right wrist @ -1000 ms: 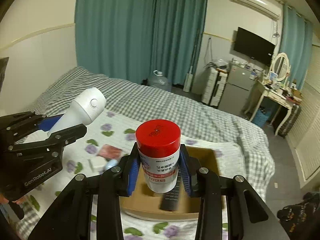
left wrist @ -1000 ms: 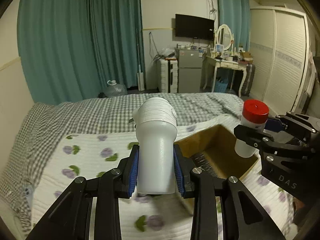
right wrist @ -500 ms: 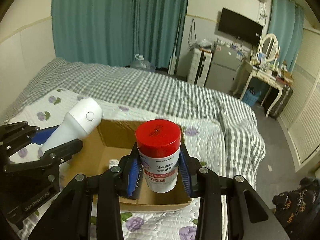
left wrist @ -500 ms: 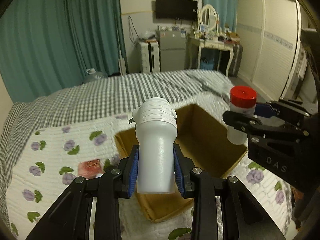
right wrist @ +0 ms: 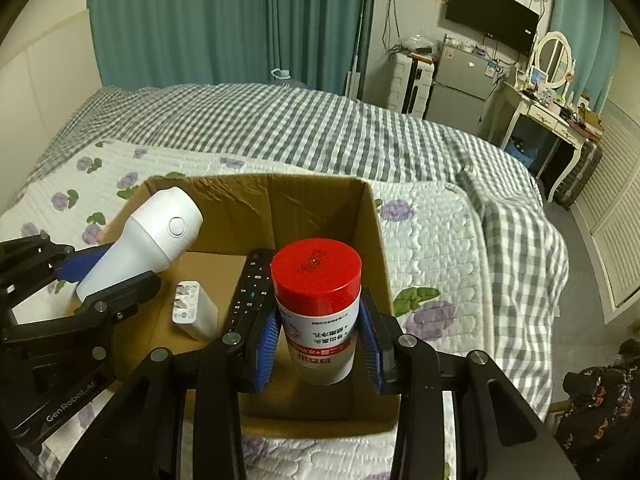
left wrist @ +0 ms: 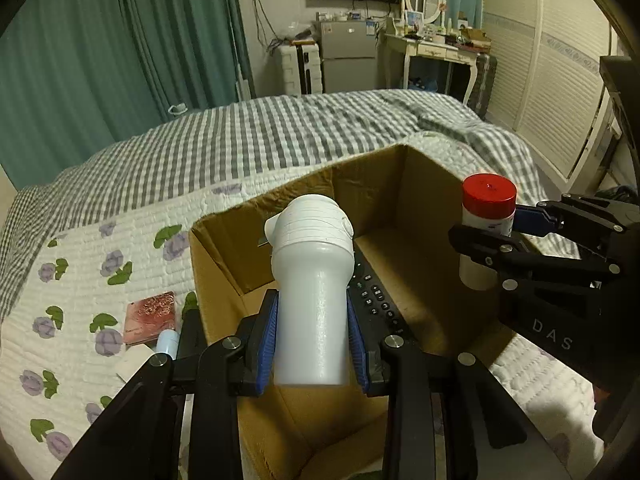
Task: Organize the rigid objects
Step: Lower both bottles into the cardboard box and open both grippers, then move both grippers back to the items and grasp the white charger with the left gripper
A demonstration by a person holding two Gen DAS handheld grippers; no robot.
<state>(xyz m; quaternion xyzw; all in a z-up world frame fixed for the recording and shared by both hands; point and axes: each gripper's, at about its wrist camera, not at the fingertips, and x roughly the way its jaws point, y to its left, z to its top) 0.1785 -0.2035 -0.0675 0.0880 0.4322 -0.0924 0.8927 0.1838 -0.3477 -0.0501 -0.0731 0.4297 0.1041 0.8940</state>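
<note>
The left gripper (left wrist: 312, 344) is clamped on a white flask (left wrist: 310, 300), its blue pads pressed to the flask's lower body on either side. The flask stands upright in that grip, its ribbed cap uppermost, and hangs over the near left part of an open cardboard box (left wrist: 408, 184). In the right wrist view the same flask (right wrist: 156, 244) leans out from the left, a round button on its cap facing the camera.

The right gripper (right wrist: 320, 350) is clamped on a jar (right wrist: 318, 312) with a red lid and a white printed label, held upright over the near right part of the box (right wrist: 372, 220). In the left wrist view the jar (left wrist: 486, 224) shows at the right, above the box's right wall.

Inside the box a black remote (right wrist: 250, 292) lies on the floor, running near to far, and a white charger (right wrist: 192, 310) lies just left of it.

The box sits on a white quilt (left wrist: 80, 280) with purple flowers, spread over a grey checked bedspread (right wrist: 280, 128). On the quilt left of the box lie a pink packet (left wrist: 150, 316), a pale blue tube (left wrist: 166, 340) and a small white item (left wrist: 132, 362), close together.
</note>
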